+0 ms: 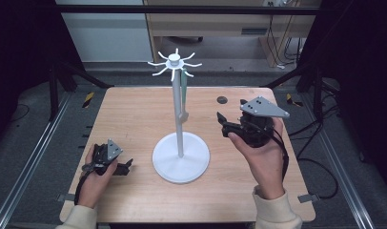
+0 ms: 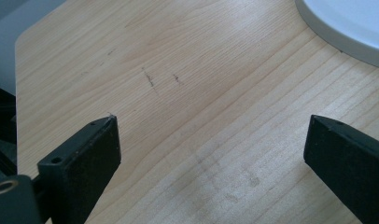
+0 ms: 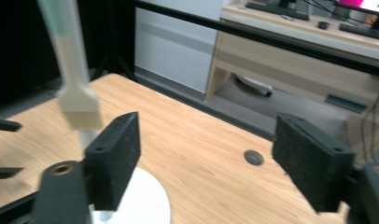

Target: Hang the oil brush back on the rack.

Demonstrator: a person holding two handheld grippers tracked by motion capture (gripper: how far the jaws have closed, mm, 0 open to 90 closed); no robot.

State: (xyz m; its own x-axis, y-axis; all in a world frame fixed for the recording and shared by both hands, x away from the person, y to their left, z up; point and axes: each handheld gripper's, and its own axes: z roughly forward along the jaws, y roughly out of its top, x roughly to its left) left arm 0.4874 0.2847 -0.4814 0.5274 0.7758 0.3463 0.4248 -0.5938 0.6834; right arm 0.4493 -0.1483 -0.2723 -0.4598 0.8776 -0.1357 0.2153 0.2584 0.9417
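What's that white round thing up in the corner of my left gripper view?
Observer: It's the base of a stand, with a tall pole and hooks on top.
Operator: Is anything hanging on it?
Observer: Yes, a brush hangs from one hook, bristles down.
Operator: Is the right gripper holding it?
Observer: No. The right gripper is open, apart from the brush, with nothing between its jaws.

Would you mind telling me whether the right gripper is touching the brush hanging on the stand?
Apart. The right gripper view shows the right gripper with open jaws, nothing between them, the brush hanging beyond.
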